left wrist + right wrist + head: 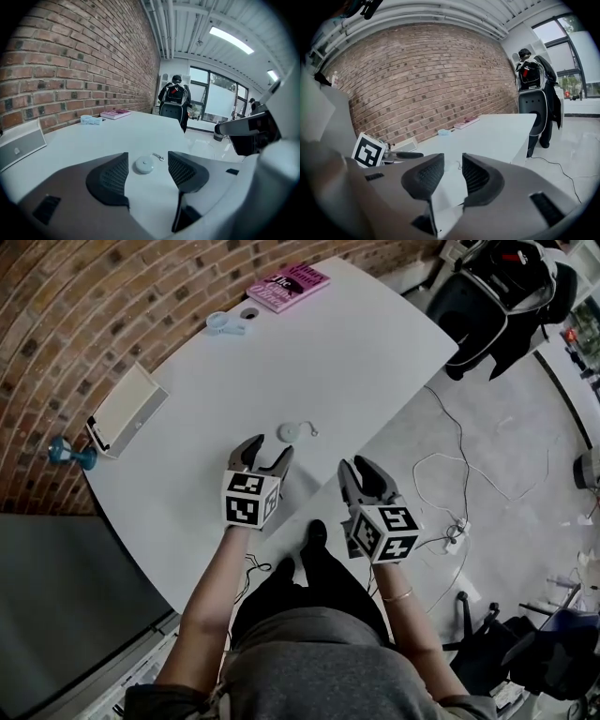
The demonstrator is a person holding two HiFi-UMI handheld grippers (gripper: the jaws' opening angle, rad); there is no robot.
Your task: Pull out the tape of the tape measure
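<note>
— What do we see at the left of the table [375, 343]?

— A white box [127, 409] near its edge; we can't tell what it is. Farther back lie a pale blue thing [225, 324], too small for us to name, and a pink book [288, 287] whose cover print we can't read.

— And the left gripper [269, 448]?

— We see its fingers spread wide, grasping nothing. The tape measure [291, 433], a round white case, lies flat on the table just ahead of them, untouched. A small metal ring [310, 430] lies at its right; we make out no drawn tape.

— The right gripper [362, 468]?

— Its fingers are parted too and hold nothing; it hangs at the table's near edge. In its own view we barely make out the case beyond them. The head view cuts off the person's arms at the bottom.
</note>
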